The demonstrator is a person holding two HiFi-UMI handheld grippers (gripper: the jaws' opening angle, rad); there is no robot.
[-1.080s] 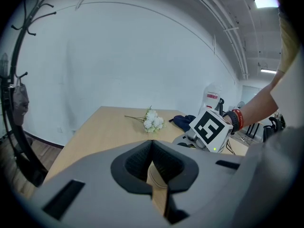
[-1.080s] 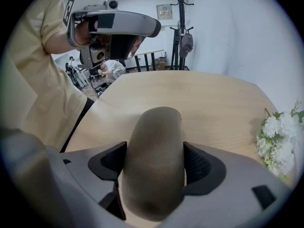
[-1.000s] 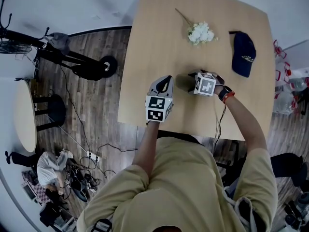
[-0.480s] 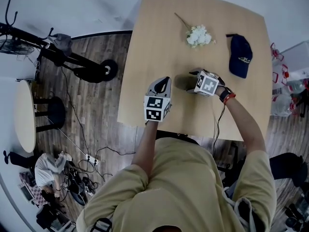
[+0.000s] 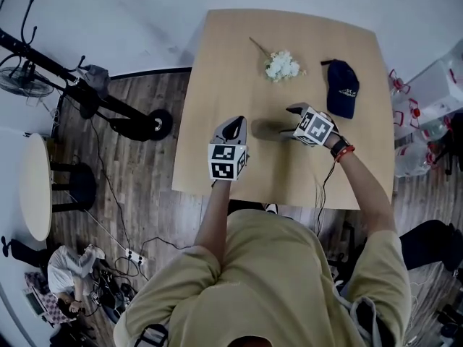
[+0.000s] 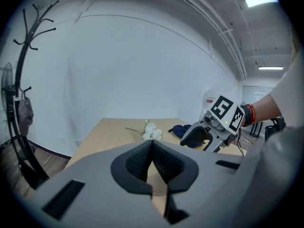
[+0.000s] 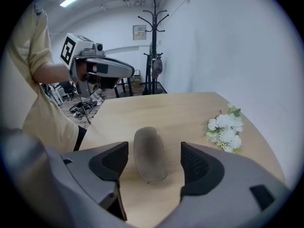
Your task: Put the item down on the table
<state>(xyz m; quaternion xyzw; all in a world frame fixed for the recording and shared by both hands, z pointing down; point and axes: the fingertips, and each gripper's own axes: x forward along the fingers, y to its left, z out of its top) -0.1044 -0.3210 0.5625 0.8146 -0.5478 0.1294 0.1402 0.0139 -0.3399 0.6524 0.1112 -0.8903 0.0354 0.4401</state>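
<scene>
Grey oblong item (image 7: 149, 153) lies flat on the table (image 7: 156, 110), apart from flowers (image 7: 224, 131).

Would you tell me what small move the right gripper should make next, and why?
Probably draw the right gripper up and back, clear of the grey oblong item. It lies flat on the table between the jaws, touched by neither; they stand apart, though they have just closed a little. The putting down looks done.
</scene>
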